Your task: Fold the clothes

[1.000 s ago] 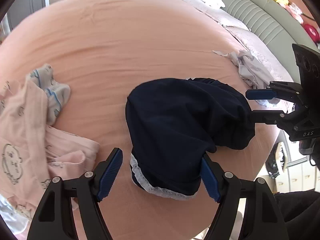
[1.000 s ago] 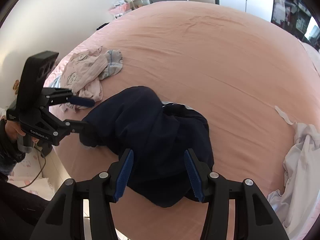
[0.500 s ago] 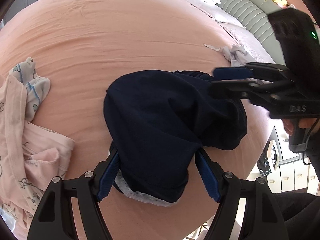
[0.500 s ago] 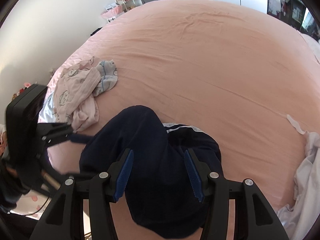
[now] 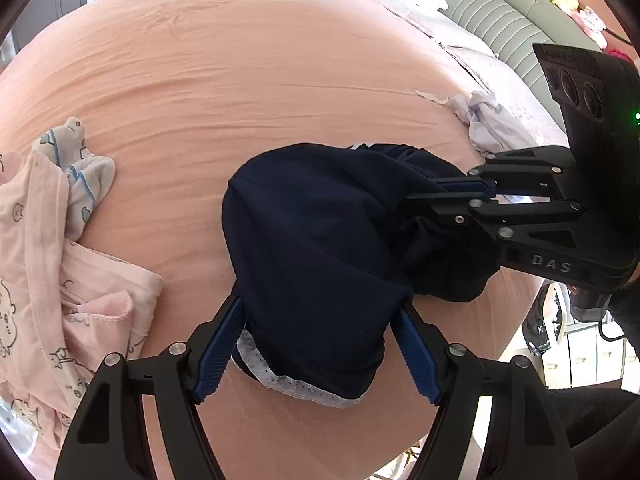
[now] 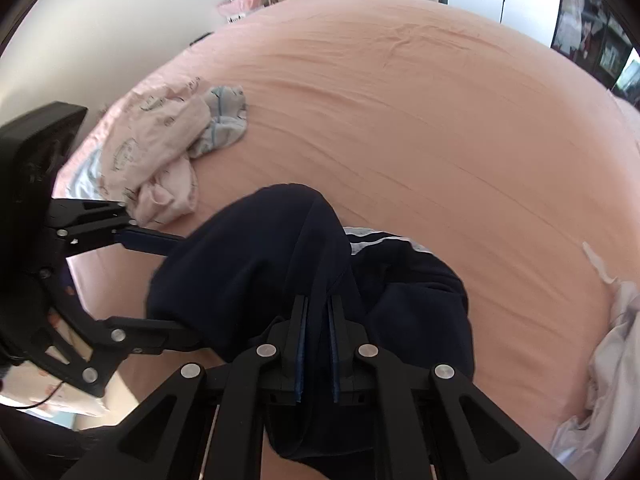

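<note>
The right gripper (image 6: 317,344) was nearly closed, its jaws pinching a raised fold of the dark navy garment (image 5: 320,240) between the blue pads (image 6: 301,352). In the left wrist view the same gripper entered from the right side and gripped the garment's right portion.

The left gripper (image 5: 320,344) stood wide apart, its two blue pads (image 5: 218,348) set on either side of the garment's near end. The cloth lay between the pads, and both appeared to touch its sides; whether they pressed on it could not be told. A white lace trim (image 5: 296,384) ran along the near hem, just beyond the left gripper's jaws.

The navy garment lay bunched at the near edge of the bed, on the peach bedsheet (image 5: 248,80). A white stripe (image 6: 376,238) showed at its far side in the right wrist view.

To the left of the garment, apart from it, lay a heap of pink printed clothing (image 5: 36,240) with a small grey-and-blue piece (image 5: 84,176) against it. To the right, further off, lay crumpled white cloth (image 5: 488,120).

Beyond the bed stood a grey-green padded headboard (image 5: 500,12).
</note>
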Available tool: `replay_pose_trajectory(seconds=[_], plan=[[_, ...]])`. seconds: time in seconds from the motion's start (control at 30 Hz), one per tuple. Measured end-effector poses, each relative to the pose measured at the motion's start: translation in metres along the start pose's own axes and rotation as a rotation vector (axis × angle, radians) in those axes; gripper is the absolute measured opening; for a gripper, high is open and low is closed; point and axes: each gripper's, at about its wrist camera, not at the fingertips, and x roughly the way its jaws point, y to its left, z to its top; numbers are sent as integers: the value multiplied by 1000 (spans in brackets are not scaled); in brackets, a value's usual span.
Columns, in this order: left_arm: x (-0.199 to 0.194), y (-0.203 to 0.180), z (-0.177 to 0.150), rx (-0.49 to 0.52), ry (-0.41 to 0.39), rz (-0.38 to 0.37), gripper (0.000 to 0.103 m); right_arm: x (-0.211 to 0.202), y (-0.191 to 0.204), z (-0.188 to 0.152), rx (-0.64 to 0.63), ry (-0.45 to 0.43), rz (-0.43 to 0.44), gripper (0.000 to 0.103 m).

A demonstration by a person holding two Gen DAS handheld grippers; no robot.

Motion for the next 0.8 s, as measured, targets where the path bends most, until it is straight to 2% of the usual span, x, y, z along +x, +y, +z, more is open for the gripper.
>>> replay_pose_trajectory(seconds=[0.17,0.37,0.5,0.7,0.77,0.8], plan=[[-6,4,4,-26,-16,8,74,-24,-10,4,20,-80,-9,6],[-8,10,8,-53,-14,6,74,-68,-26,19,41,-224,-37,6],[-6,10,12,-61,-15,15,74,-75,-32,24,57,-211,-43,6],[0,17,24,-120,-24,24,74,-50,-40,10,128,-105,20,7],[2,21,28,-137,-32,23,74,-43,-40,6,132,-72,22,9],[3,23,30,-150,-31,21,74,-40,-40,5,131,-55,20,14]])
